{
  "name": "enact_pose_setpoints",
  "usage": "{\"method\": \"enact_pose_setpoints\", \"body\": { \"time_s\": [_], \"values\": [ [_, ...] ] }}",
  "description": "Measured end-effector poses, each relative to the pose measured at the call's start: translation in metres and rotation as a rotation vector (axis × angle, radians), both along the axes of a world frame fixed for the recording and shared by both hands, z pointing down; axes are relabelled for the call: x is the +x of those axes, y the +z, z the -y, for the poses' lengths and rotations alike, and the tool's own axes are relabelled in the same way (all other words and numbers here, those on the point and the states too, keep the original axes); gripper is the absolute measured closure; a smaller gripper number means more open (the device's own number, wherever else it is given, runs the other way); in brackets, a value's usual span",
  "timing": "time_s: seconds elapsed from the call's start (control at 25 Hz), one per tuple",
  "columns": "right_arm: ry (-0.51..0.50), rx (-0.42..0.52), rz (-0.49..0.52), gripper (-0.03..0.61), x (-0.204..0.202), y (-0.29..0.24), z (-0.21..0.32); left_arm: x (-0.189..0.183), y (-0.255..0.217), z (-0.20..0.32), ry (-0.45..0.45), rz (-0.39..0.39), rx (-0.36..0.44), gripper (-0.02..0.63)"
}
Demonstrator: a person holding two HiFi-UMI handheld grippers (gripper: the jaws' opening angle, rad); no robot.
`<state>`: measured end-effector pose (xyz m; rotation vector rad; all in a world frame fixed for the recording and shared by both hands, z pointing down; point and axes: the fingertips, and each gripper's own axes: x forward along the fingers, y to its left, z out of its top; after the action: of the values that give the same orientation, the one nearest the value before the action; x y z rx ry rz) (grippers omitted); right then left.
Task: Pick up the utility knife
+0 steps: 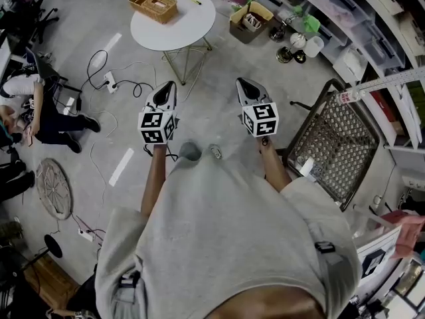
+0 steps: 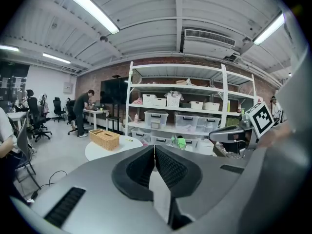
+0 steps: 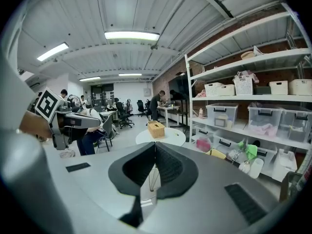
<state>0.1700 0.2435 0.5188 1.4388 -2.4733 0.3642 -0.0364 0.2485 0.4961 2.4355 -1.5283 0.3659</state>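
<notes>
Head view with the two gripper views. The left gripper and the right gripper are held side by side at about the same height, a little apart, both pointing forward over the grey floor. In each gripper view the two dark ribbed pads meet along their full front edge, so both pairs of jaws are closed together, and nothing is gripped between them. Ahead of both grippers and well apart from their tips stands a round white table, slightly nearer the line of the left gripper. On the table sits a wicker basket. Just to the right of the basket, as seen from the grippers, lies a small yellow elongated item, taken here as the utility knife; it is too small to make out in detail and neither gripper touches it. Beyond the right gripper, a cardboard box stands on the floor beside white shelving that carries clear bins. A metal mesh chair stands near the right gripper on its right. A seated person is well off to the left of the left gripper.
</notes>
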Motion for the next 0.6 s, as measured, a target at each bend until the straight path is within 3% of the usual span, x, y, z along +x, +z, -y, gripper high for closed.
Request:
{"method": "enact_pose_setpoints", "body": {
  "time_s": [0.6],
  "values": [
    [-0.009,-0.002,-0.037,0.548,-0.006,0.008,0.073,0.003,0.012,0.080,0.020,-0.027,0.002,0.591]
  ]
}}
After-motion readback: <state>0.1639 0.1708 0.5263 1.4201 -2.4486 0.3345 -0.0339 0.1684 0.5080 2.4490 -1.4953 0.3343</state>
